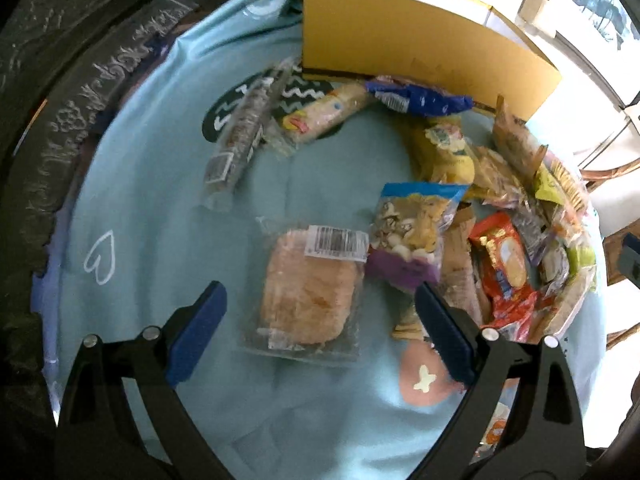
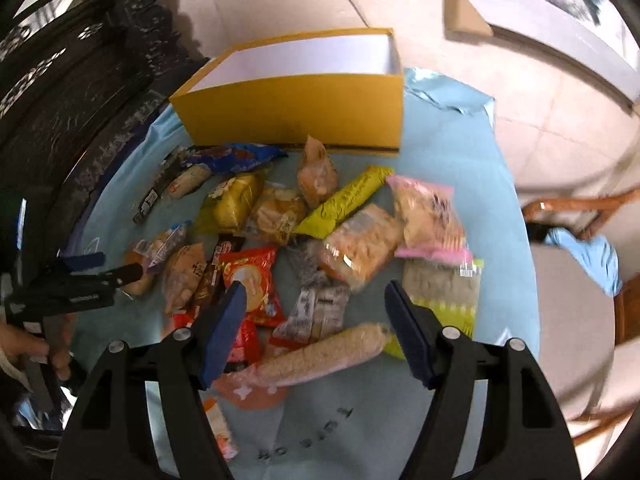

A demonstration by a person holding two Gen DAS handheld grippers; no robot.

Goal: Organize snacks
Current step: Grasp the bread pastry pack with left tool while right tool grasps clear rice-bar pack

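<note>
Both hand-held grippers hang above a table [image 1: 132, 208] draped in pale blue cloth, fingers spread apart and holding nothing. Below the left hand-held gripper [image 1: 320, 320], between its blue pads, lies a clear-wrapped bread packet [image 1: 308, 300] with a barcode label, flat on the cloth. Below the right hand-held gripper [image 2: 316, 324] lies a long pale wrapped roll [image 2: 320, 356], with a red snack bag [image 2: 252, 280] at its left pad. More snacks [image 2: 352, 240] lie scattered in a loose heap across the middle of the table. Beyond them, at the far edge, stands an open yellow box [image 2: 296, 108].
</note>
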